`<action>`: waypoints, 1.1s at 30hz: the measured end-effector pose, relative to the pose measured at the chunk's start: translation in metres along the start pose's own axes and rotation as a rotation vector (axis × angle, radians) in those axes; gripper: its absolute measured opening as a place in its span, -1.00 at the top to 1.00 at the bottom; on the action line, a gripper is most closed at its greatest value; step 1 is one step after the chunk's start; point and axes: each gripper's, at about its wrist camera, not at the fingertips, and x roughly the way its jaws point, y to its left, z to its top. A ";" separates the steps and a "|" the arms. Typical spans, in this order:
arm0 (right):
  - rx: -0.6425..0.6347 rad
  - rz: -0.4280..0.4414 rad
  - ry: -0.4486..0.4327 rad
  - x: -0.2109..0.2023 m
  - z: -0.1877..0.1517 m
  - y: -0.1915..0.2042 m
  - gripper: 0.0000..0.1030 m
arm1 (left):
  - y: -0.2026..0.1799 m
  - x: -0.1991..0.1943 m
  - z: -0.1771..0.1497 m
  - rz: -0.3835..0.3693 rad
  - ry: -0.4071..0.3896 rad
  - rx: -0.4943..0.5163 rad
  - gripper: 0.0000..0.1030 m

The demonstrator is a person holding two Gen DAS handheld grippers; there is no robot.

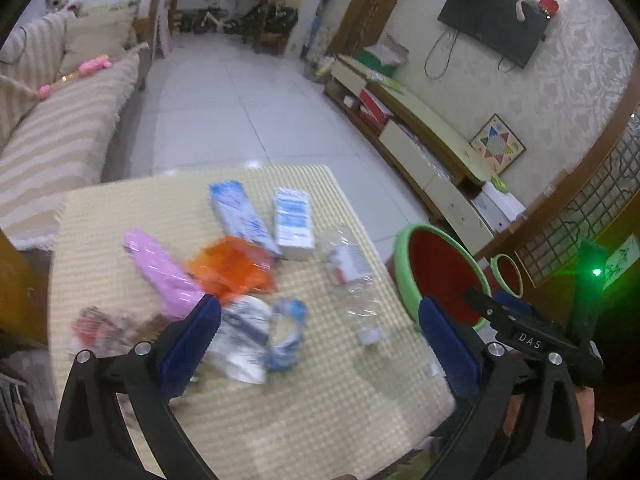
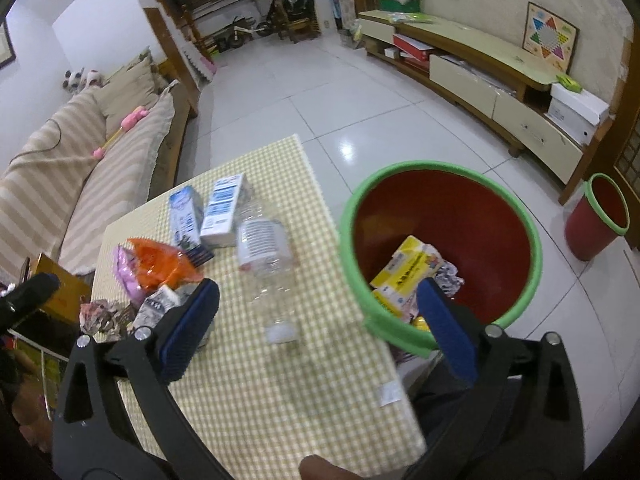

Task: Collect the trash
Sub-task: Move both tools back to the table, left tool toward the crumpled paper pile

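Right wrist view shows the trash spread over the tabletop [image 2: 248, 380], which wears a yellow checked cover: a clear plastic bottle [image 2: 266, 256] lies on its side near the middle, two white-and-blue cartons [image 2: 208, 210] sit just behind it, and an orange wrapper [image 2: 162, 266] rests on a pink bag [image 2: 126, 274] to their left. Crumpled paper [image 2: 106, 314] lies near the table's left edge. Just beside the table's right edge stands a red bin [image 2: 440, 240] with a green rim; a yellow packet [image 2: 408, 274] and some crumpled scraps lie inside it. A smaller red bin [image 2: 598, 216] stands well apart on the tiled floor.

The right hand-held gripper [image 2: 320, 328] hangs above the table's right edge and the bin's rim with its jaws spread wide and nothing between them. In the left wrist view, the left hand-held gripper [image 1: 320, 344] is likewise wide apart and empty, above a white crumpled wrapper [image 1: 244, 340] and a blue-and-white scrap [image 1: 286, 334]. A striped sofa [image 1: 60, 140] sits beyond the table.
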 end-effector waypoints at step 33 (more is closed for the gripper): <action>-0.273 -0.207 0.175 0.068 -0.031 0.164 -0.89 | 0.275 -0.116 0.045 0.205 -0.239 0.351 -0.84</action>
